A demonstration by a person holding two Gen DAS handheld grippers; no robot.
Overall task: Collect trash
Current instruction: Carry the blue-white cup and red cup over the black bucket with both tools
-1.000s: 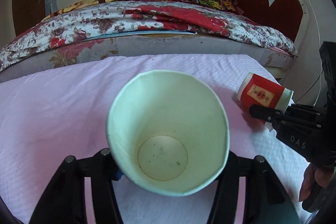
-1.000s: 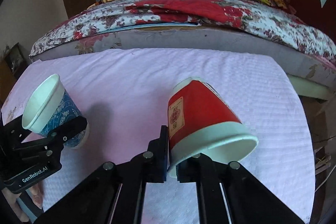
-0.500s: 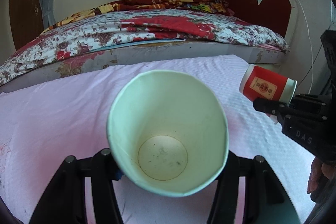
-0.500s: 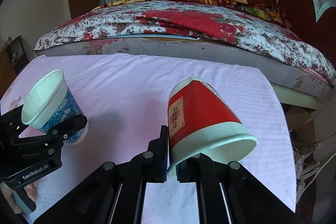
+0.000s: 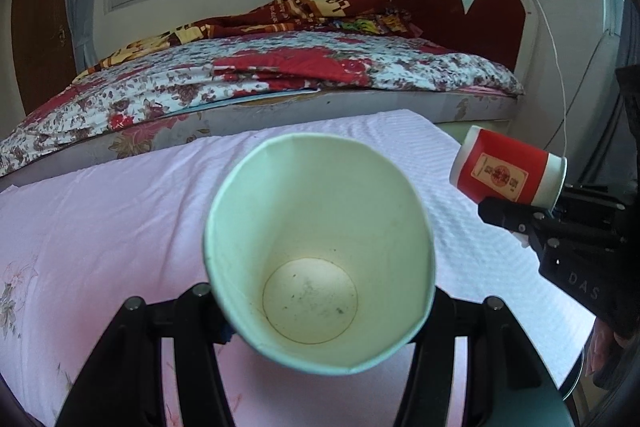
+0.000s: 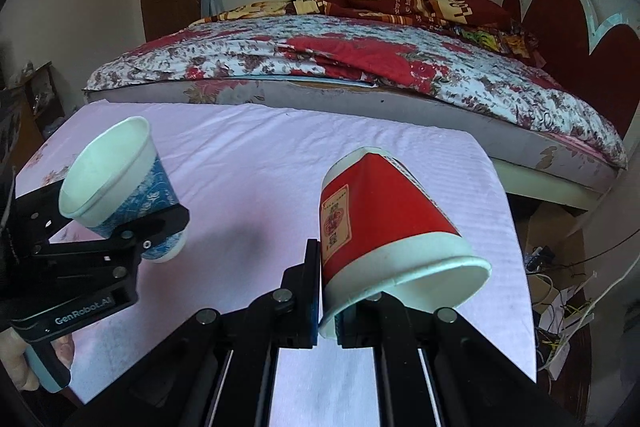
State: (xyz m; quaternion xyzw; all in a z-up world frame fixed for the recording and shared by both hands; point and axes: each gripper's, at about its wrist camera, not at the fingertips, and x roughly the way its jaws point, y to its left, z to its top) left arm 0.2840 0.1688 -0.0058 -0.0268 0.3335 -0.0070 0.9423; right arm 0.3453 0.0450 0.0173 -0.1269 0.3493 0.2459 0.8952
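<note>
"GenRobot.AI" in white on the black body of the left gripper (image 6: 156,227), "DAS" faint on the right gripper (image 5: 516,215), a gold label on the red cup (image 5: 506,173) too small to read, blanket (image 5: 320,1) lettering unclear

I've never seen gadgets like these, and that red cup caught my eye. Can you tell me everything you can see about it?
The red cup is a paper cup with a white band at its rim and a small label with printing on its side. It looks empty and a little squashed. It is tipped over, its base pointing away toward the bed and its open mouth toward the right gripper, whose two black fingers pinch its wall near the rim, one inside and one outside. It is held in the air above the pink cloth, touching nothing else.
</note>
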